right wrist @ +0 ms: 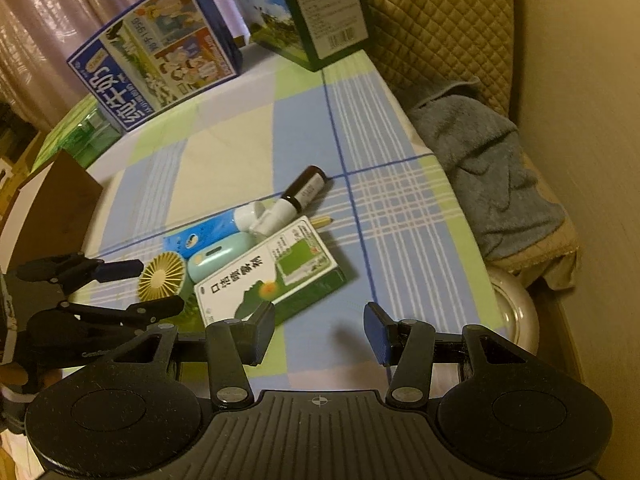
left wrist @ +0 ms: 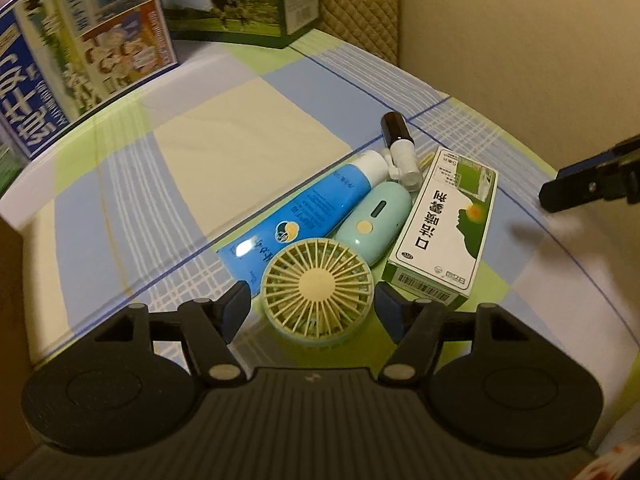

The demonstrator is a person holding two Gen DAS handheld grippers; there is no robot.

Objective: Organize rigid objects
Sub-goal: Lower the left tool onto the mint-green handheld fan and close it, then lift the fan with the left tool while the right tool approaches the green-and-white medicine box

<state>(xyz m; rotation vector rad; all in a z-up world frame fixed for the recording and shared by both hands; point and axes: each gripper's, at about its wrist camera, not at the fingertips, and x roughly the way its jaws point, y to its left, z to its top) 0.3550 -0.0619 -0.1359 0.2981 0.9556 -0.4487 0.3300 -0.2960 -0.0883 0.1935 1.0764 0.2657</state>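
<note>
The left tongs (left wrist: 310, 304) are sitting open around the round head of a little yellow fan (left wrist: 318, 286). One finger is on each side of the fan, and the pads are not pressing it. The fan is lying on the checked surface (left wrist: 224, 136) in a small pile of things. Its mint green handle (left wrist: 374, 226) is touching a blue tube (left wrist: 316, 208) on one side. A green and white box (left wrist: 442, 232) is lying just beside the handle on the other side. A small dark bottle (left wrist: 396, 140) with a white sprayer is lying behind them.

The right tongs (right wrist: 318, 334) are hanging partly open above the surface, near the corner of the green and white box, and are holding nothing. At the far end of the surface, a blue milk carton (right wrist: 160, 60) and a green carton (right wrist: 320, 12) are standing.
</note>
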